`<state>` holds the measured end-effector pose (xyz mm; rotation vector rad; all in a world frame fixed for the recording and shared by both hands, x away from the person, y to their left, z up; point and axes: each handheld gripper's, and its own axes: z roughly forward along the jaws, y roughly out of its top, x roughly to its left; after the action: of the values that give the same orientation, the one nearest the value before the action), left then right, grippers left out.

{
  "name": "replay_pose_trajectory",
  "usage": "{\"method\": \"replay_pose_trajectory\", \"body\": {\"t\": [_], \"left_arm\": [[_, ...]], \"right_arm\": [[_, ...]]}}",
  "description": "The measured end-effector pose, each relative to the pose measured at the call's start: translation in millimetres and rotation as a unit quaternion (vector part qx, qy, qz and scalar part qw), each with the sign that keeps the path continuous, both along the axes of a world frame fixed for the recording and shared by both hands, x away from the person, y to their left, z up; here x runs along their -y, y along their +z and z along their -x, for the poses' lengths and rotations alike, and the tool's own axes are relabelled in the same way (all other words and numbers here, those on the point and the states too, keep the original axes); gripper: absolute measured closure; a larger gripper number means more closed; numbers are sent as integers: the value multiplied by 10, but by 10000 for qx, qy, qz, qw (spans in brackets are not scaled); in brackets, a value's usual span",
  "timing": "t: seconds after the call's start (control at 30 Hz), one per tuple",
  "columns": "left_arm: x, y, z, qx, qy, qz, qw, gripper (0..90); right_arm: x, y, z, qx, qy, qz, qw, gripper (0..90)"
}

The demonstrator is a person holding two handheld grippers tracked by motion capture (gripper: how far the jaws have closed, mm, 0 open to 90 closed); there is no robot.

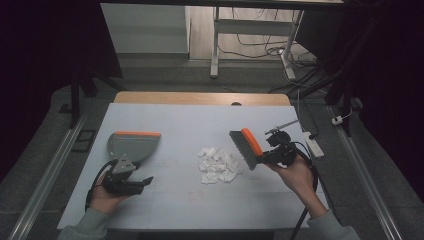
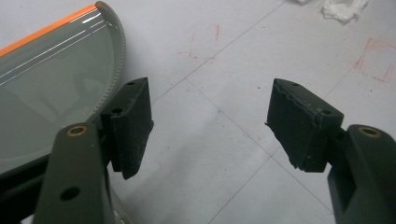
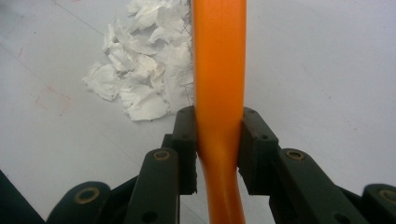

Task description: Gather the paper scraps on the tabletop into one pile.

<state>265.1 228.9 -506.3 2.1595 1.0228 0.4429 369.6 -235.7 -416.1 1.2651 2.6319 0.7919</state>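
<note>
A grey dustpan (image 1: 134, 145) with an orange lip lies on the left of the white table. My left gripper (image 1: 144, 183) rests just in front of it, open, jaws pointing right. In the left gripper view the left gripper (image 2: 210, 112) has bare table between its jaws, and the dustpan (image 2: 46, 84) lies beside the left jaw. My right gripper (image 1: 265, 157) is shut on the orange handle of a brush (image 1: 246, 147), whose grey bristles hang above the right edge of a pile of crumpled white paper (image 1: 218, 165). The right gripper view shows my right gripper (image 3: 218, 126) clamping the handle (image 3: 219, 70), with the paper pile (image 3: 140, 70) to its left.
The table (image 1: 175, 120) has a wooden strip (image 1: 200, 98) along its far edge and faint red marks (image 2: 373, 60) on its top. A white power strip (image 1: 314, 145) lies off the right edge. Desk legs and cables stand beyond the table.
</note>
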Motion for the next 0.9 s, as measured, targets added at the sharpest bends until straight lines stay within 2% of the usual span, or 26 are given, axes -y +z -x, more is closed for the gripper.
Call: {"method": "replay_pose_trajectory", "body": {"t": [0.13, 0.27, 0.43, 0.7, 0.9], "left_arm": [[-6, 6, 5, 11, 7, 9, 10000, 315], [-7, 9, 9, 18, 7, 9, 10000, 315], [-13, 11, 10, 23, 11, 36, 10000, 315], [-7, 17, 17, 43, 24, 61, 10000, 314], [-5, 22, 21, 57, 32, 82, 9999, 313]], "right_arm": [[44, -58, 23, 163, 53, 85, 9998, 706], [121, -90, 55, 237, 52, 33, 9997, 706], [242, -118, 146, 457, 10, 16, 9990, 706], [504, -214, 379, 982, -112, -198, 9949, 706], [664, -330, 517, 1115, -211, -236, 9933, 706]]}}
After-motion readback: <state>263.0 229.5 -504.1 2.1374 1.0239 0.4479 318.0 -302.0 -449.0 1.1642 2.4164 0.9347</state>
